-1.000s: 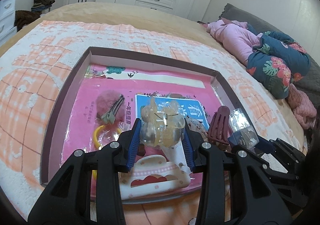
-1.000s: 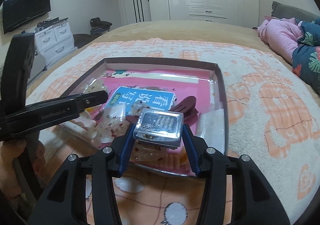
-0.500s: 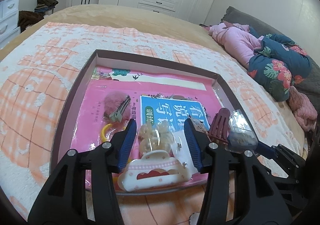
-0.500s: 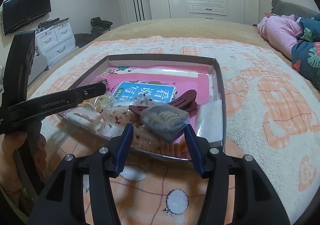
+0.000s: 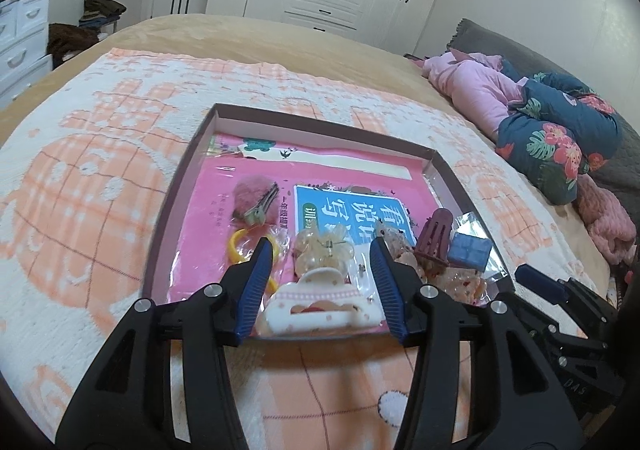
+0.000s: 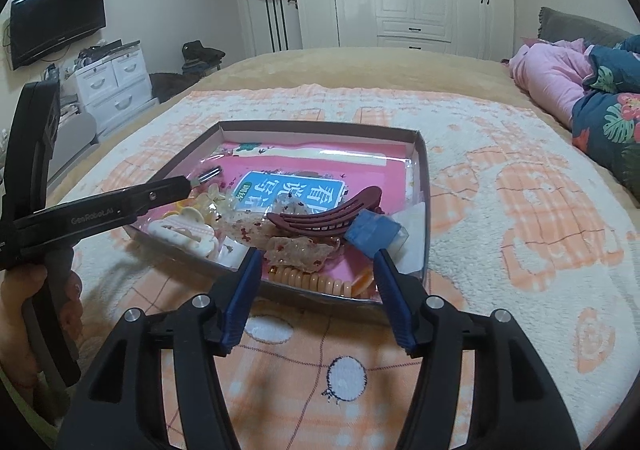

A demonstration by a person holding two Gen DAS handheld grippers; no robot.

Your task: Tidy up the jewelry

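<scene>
One shallow box tray (image 5: 188, 170) sits on the peach-and-white blanket (image 5: 92, 186) that covers the bed, and every loose accessory lies inside it, on top of one pink book (image 5: 208, 206) with a blue title panel (image 5: 352, 210).

Counted from left to right in the left wrist view: one pink pompom clip (image 5: 256, 202) toward the tray's left side, with one yellow ring (image 5: 236, 248) just below it; one translucent amber flower clip (image 5: 324, 250) near the middle; one white-and-pink claw clip (image 5: 320, 304) against the near wall; one maroon claw clip (image 5: 434, 240) to the right; and one small blue box in clear wrap (image 5: 468, 252) beside that, close to the right wall. The right wrist view adds one coiled peach hair tie (image 6: 312, 282) at the near edge and one speckled translucent piece (image 6: 300, 250) just behind it.

The left gripper (image 5: 320, 262) hovers at the tray's near edge, its jaws parting; the amber flower clip and the white claw clip show in the gap, but neither blue pad touches them, so it holds nothing. The right gripper (image 6: 318, 262) also stands at the near edge with its jaws widening, the hair tie and speckled piece seen between the pads, untouched. A hand (image 6: 20, 314) grips the left tool's handle at the far left of the right wrist view.
</scene>
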